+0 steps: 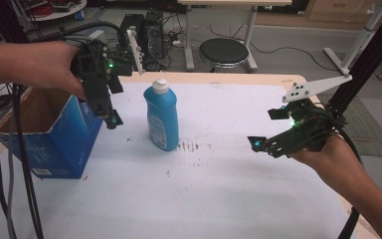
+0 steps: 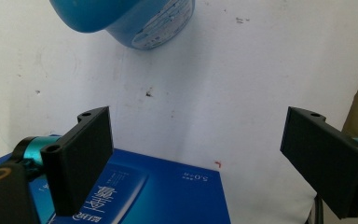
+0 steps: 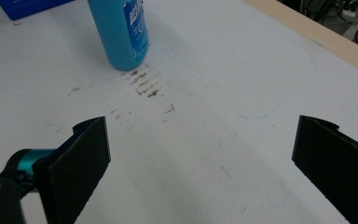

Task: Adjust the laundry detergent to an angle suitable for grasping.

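Here the blue bottle (image 1: 161, 117) stands upright between both grippers' wide-spread, empty jaws, touching neither.

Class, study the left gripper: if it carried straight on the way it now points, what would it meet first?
Most likely the white table surface beside the blue box. The left gripper points downward with open jaws; the blue bottle lies farther off, though depth is uncertain.
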`<state>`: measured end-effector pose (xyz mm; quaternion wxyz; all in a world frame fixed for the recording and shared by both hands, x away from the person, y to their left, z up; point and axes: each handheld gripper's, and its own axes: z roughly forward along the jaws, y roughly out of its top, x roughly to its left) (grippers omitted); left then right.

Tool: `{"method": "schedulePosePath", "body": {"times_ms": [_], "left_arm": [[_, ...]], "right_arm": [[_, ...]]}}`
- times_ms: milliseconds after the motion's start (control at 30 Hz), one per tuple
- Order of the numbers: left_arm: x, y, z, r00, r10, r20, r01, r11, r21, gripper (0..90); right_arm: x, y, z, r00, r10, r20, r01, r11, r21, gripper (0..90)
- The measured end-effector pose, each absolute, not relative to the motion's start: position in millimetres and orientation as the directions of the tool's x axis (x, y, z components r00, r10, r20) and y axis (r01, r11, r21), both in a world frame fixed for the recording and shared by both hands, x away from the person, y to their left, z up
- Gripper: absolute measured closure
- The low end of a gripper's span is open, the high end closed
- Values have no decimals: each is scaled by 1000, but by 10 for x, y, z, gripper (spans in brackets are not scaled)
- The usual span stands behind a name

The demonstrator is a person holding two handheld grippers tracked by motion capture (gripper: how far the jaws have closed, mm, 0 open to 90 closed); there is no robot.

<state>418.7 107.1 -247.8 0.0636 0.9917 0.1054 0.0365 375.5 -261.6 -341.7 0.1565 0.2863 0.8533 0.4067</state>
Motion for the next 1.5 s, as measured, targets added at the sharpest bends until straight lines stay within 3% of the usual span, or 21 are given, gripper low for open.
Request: {"method": "schedulePosePath", "body": {"times_ms": [633,1500], "left_arm": [[4121,1048,-2516,979,194,53,187,-975,115,93],[4079,1093,-2499,981,188,54,181,-977,110,93]], "right_arm": [[3662,-2475,-3543,-733,680,-4,302,331,894,32],[3807,-1469,-3686,-757,653,8,257,287,923,33]]}}
